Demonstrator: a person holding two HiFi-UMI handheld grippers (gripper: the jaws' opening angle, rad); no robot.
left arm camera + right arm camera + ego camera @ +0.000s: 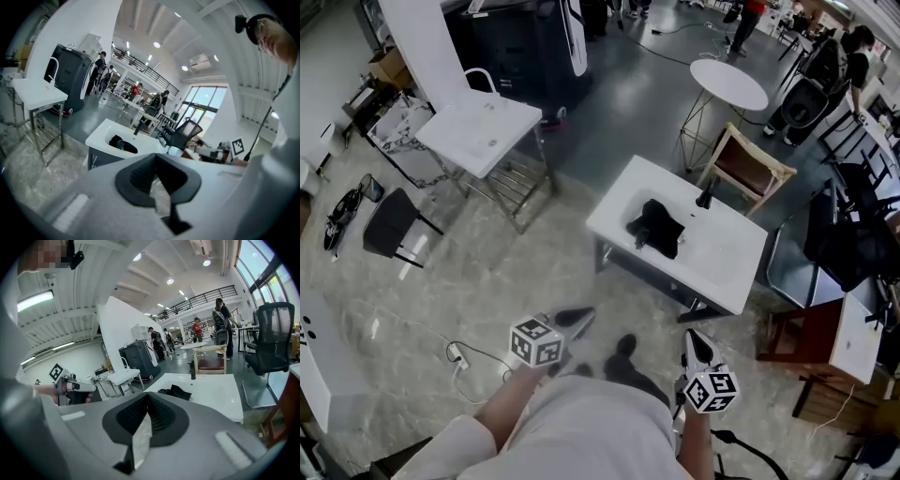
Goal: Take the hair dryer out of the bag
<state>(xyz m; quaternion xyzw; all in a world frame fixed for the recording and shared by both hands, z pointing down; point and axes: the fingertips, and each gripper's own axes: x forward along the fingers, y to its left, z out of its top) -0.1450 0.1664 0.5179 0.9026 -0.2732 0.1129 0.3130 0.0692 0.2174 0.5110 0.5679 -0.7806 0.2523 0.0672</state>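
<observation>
Jaws closed together and empty on the left gripper and right gripper.
White desk on a marbled floor carries a black bag.

I stand in a large open hall that looks like a lab or workshop. Overhead are a high white ceiling with strip lights, a railed mezzanine and tall windows. The grey polished floor meets a marble-patterned patch, where a white sink unit stands alone on a metal frame. Farther off are an office chair, people at worktables and a loose cable on the floor
</observation>
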